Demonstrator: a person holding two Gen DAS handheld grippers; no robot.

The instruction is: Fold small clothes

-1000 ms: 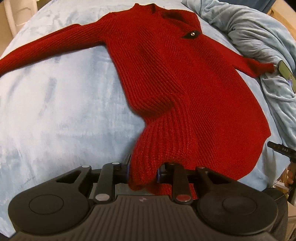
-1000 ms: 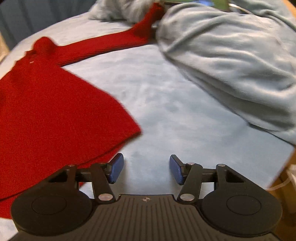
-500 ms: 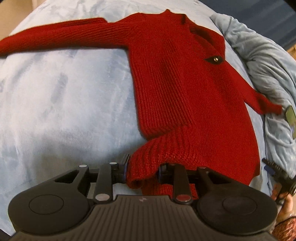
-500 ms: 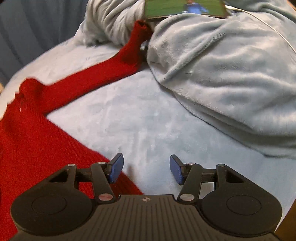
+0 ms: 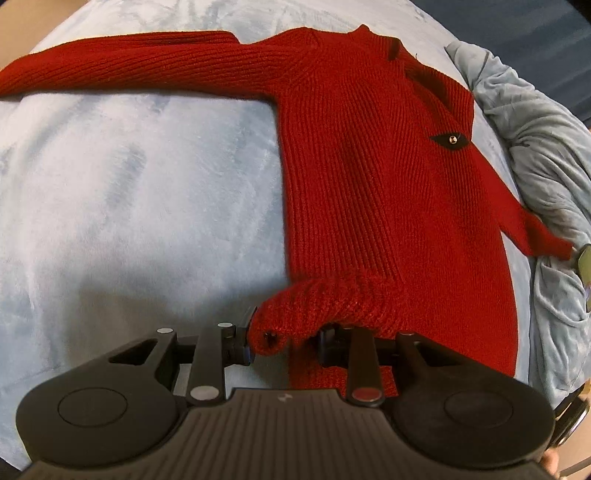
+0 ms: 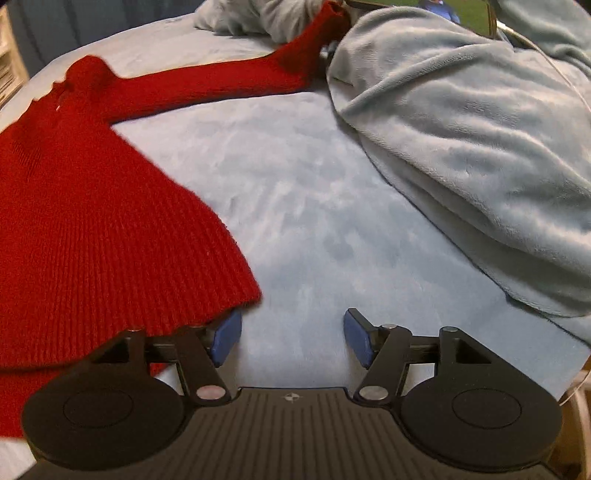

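A red knit sweater point(image 5: 369, 177) lies spread front-up on a bed covered by a pale blue fleece blanket point(image 5: 129, 206), its small dark button tab point(image 5: 450, 140) showing on the chest below the collar. A bunched grey-blue comforter point(image 6: 461, 140) is heaped along the side of the sweater nearest the right gripper, and the cuff of that side's sleeve point(image 6: 229, 79) runs up against the heap, just beside a phone point(image 6: 424, 9) with a lit screen resting on top of the folds. The sweater's other sleeve point(image 5: 122, 61) stretches straight out across bare blanket, away from the comforter.

At the sweater's hem, the left gripper point(image 5: 284, 341) has its fingers closed on a rolled bunch of the ribbed edge, which is lifted and curled back over the body of the garment; the knit fills the gap between the fingers.

The right gripper point(image 6: 291, 338) is at the hem corner on the comforter side, its blue-padded fingers point(image 6: 356, 334) spread apart with only blanket between them. The sweater's ribbed corner point(image 6: 236, 284) drapes over the tip of the finger nearer the garment, touching it, while the other finger stands apart from the sweater over bare blanket. The comforter's edge lies near that outer finger but does not touch it.
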